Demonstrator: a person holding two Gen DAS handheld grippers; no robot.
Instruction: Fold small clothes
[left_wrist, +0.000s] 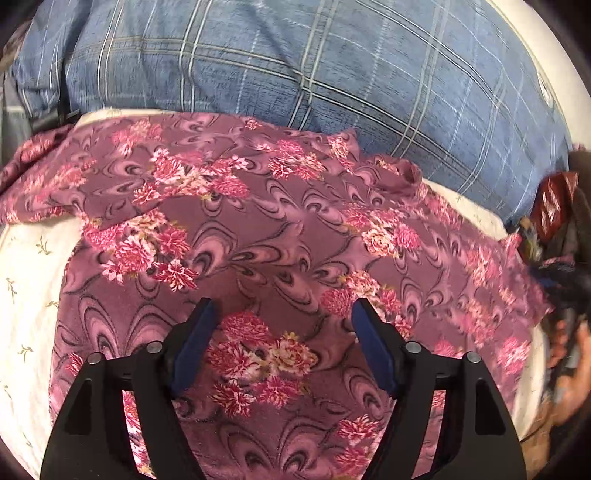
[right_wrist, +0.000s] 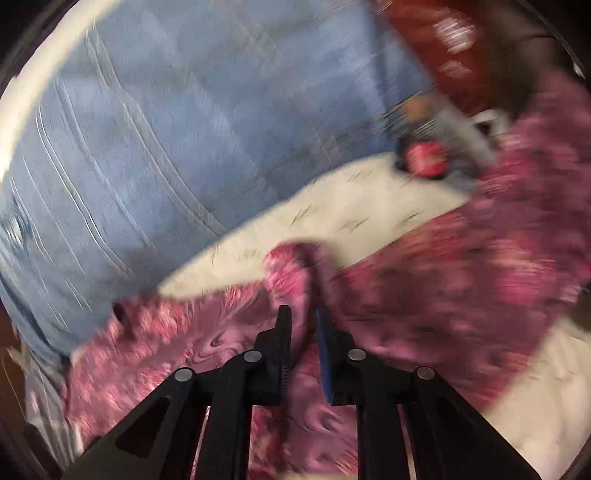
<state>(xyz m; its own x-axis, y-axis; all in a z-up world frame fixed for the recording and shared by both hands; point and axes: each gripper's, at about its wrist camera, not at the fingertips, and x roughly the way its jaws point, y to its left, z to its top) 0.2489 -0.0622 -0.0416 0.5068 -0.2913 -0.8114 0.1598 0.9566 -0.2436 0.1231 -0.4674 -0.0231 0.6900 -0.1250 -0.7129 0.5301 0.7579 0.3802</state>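
Left gripper wide, nothing between pads; right gripper narrow, pinching a raised fold of floral garment.
Garment spread on cream sheet, its far edge against blue plaid pillow; right view blurred.

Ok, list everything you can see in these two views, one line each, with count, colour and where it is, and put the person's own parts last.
floral garment: one, purple with pink flowers, spread across the cream sheet, a ridge of it rising in the right wrist view
sheet: one, cream with small sprigs, under the garment
plaid bedding: one, blue with pale lines, behind the garment
dark red item: one, at the right edge, too blurred to name
left gripper: one, black with blue fingers, open over the garment, nothing between them
right gripper: one, black, nearly closed around the garment's ridge; blur hides whether it grips
hand: one, at the right edge
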